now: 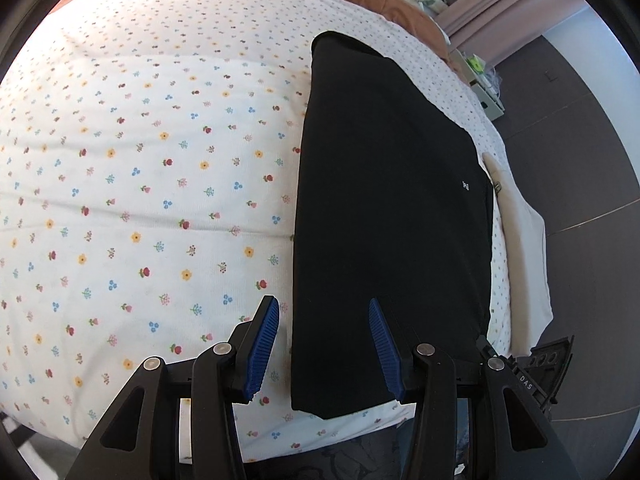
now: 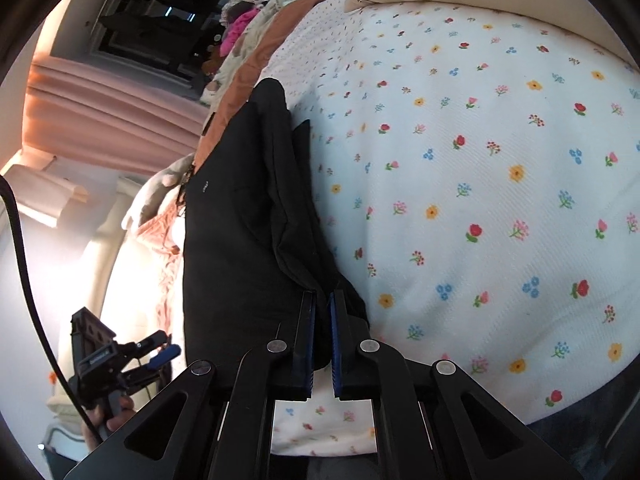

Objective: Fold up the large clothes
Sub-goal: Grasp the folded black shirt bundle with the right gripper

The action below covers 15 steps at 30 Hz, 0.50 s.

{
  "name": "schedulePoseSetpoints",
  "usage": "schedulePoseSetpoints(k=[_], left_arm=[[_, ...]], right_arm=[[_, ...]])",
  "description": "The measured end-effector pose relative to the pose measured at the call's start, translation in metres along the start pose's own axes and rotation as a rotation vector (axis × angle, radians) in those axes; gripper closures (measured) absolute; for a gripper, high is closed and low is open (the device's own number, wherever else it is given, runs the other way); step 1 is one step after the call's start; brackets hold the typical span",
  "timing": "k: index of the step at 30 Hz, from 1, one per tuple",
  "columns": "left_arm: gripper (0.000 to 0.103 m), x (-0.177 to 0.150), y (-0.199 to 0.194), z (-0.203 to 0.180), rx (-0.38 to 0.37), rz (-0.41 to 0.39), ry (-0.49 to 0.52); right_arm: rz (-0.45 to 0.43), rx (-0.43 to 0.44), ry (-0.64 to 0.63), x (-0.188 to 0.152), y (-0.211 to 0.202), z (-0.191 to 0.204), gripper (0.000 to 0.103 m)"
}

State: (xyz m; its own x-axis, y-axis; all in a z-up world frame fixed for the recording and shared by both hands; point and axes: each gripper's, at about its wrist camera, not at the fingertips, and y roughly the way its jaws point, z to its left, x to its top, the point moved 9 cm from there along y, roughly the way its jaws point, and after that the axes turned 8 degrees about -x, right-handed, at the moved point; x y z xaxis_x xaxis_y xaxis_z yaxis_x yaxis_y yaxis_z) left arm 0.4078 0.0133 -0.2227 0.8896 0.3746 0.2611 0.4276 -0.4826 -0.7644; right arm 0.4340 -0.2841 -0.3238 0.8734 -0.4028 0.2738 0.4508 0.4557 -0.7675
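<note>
My right tongs (image 2: 322, 336) were pinched shut on the near corner of the black garment (image 2: 240, 216), a bunched ridge of its fabric rising between the blue pads (image 2: 310, 344). My left tongs (image 1: 324, 350) stood about half open and held nothing, their blue pads (image 1: 262, 350) straddling the garment's other near corner, one over the flowered bedsheet (image 1: 140, 160) and one over the dark cloth, and whether they touched it I could not tell. The garment lay already folded into a long, narrow panel on the bed, its long axis running straight away from both tongs toward the brown blanket (image 1: 392, 0) at the far end. Its near short edge sat close to the edge of the bed, directly under my two hands. By my reckoning, the next fold hung on that line: with the near end gripped at both corners, it would travel forward along the garment's length, and the left tongs had yet to close.
</note>
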Motion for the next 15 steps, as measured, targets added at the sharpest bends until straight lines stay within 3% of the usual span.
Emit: schedulePoseSetpoints(k=[7,9,12,13,14,15], left_arm=[[0.054,0.005,0.013,0.01,-0.001,0.001,-0.011],[0.054,0.006,0.016,0.013,-0.001,0.007,-0.022],[0.054,0.011,0.019,0.014,-0.005,0.007,-0.019],[0.054,0.013,0.019,0.013,-0.007,0.005,-0.015],[0.054,0.015,0.02,0.012,-0.006,0.002,-0.013],[0.054,0.017,0.02,0.012,-0.004,0.0,-0.011]], right_arm=[[0.048,-0.048,0.001,-0.006,0.0,-0.008,0.097],[0.049,-0.056,-0.01,-0.004,-0.004,-0.007,0.089],[0.018,-0.071,-0.067,0.007,-0.017,0.007,0.057],[0.002,-0.062,-0.09,0.013,-0.021,0.014,0.037],[-0.012,-0.053,-0.109,0.02,-0.025,0.02,0.025],[-0.021,-0.05,-0.124,0.025,-0.026,0.025,0.023]])
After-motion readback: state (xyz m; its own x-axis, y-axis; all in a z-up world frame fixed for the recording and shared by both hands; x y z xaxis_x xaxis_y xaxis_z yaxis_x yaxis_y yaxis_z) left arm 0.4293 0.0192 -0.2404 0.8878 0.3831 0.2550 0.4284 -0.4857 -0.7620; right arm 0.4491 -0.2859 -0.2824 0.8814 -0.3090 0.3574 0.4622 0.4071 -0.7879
